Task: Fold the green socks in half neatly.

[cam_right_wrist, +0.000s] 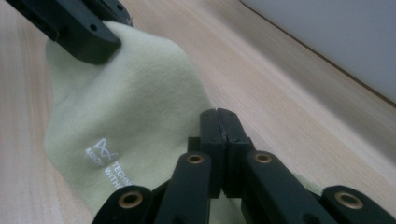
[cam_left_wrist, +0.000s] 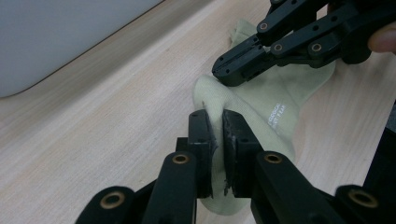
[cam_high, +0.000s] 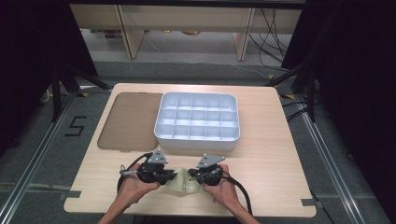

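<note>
Pale-green sock [cam_high: 181,181] is lying at the near edge of the table [cam_high: 271,135], clamped by the left hand-held gripper [cam_left_wrist: 217,126] and the right hand-held gripper [cam_right_wrist: 219,122]. Both pinches should be kept firm, and the fabric tensioned evenly before folding.

From my seat I look down on a light wooden counter [cam_high: 261,163] with rounded corners, standing on a grey floor [cam_high: 42,158]. A black number five [cam_high: 75,126] is taped on the floor to its left, and metal rails [cam_high: 327,154] run along both sides. Dark curtains [cam_high: 359,70] close in the left and right, with black stand legs [cam_high: 70,81] before them. At the back I see pale wooden furniture legs [cam_high: 130,32] and loose cables [cam_high: 273,35] trailing over the floor. The light is even and soft, brightest at the back
</note>
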{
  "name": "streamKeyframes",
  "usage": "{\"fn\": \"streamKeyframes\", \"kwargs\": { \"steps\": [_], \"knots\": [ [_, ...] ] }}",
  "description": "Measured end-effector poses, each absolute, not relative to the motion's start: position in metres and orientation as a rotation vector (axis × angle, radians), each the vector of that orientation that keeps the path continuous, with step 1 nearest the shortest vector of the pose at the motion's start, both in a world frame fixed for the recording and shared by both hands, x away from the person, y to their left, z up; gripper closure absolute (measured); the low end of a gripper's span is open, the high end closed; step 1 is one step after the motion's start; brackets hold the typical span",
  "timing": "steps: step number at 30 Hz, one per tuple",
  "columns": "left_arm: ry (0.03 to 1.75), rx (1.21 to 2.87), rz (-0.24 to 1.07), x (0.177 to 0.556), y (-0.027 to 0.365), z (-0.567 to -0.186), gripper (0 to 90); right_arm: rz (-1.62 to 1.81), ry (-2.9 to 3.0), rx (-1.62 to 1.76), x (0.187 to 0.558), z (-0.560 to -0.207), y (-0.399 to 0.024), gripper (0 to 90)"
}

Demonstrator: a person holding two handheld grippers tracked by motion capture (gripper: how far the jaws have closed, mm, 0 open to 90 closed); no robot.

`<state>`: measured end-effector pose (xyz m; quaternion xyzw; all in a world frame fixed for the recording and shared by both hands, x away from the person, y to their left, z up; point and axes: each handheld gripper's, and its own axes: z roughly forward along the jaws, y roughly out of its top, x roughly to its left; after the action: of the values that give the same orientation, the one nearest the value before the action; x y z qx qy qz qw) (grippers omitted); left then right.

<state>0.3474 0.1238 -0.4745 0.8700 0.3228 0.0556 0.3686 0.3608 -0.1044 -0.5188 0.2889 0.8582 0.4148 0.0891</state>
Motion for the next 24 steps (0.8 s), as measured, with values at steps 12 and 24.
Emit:
{"fn": "streamKeyframes", "kwargs": {
  "steps": [12,24],
  "knots": [
    [0.819,2.246,0.155,0.349,0.128,-0.472,82.3,1.175,2.685,0.753,0.341,-0.512,-0.103,90.0],
    [0.823,2.263,0.158,0.349,0.137,-0.470,82.3,1.181,2.638,0.807,0.350,-0.503,-0.125,90.0]
  ]
}}
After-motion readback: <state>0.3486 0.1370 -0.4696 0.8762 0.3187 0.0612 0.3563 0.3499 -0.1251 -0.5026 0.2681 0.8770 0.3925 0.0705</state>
